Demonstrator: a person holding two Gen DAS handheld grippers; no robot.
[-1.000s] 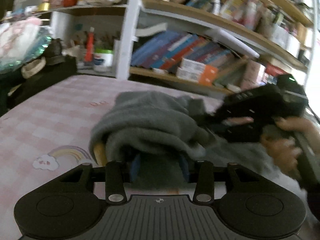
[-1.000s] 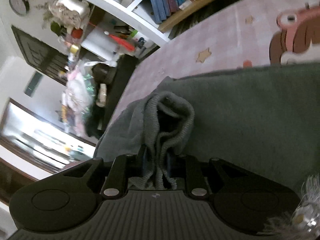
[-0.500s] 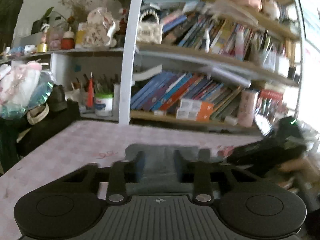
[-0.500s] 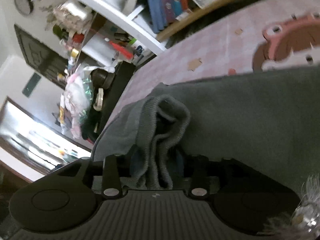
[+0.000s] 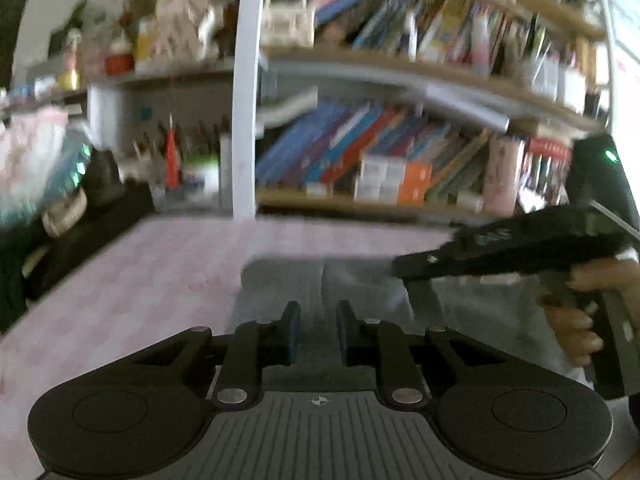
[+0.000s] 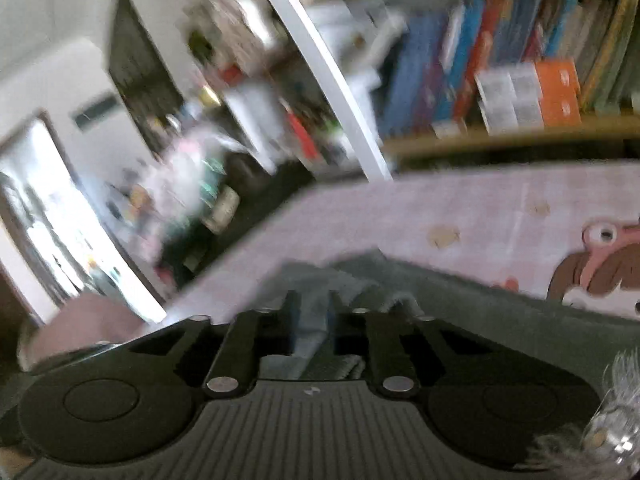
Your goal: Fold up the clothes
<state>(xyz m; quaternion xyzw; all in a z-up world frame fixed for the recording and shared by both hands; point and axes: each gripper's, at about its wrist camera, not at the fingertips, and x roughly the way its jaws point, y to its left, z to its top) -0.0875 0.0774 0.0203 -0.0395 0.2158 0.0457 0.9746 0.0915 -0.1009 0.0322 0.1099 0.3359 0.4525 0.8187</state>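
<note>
Grey knitted clothing [image 5: 360, 284] lies on a pink checked bedspread [image 5: 132, 288] in the middle of the left wrist view, one garment as far as the blur allows. The left gripper [image 5: 317, 330] sits at lower centre, its two fingers standing a narrow gap apart with grey fabric seen between them; whether the pads press on it cannot be told. At the right edge one hand [image 5: 580, 312] holds the second tool, the right gripper [image 5: 404, 268], whose tip reaches over the garment's right part. Behind, a bookcase [image 5: 400, 200] shows two shelves of books divided by one white post.

In the right wrist view the right gripper [image 6: 310, 320] is at lower centre, its two fingers drawn close on a pale fold of the grey clothing [image 6: 500, 320], which spreads toward the lower right. The bedspread [image 6: 480, 216] shows one cartoon figure [image 6: 600, 268] at the right edge and two small tan shapes above the garment. One orange box [image 6: 558, 92] stands among the books at upper right.
</note>
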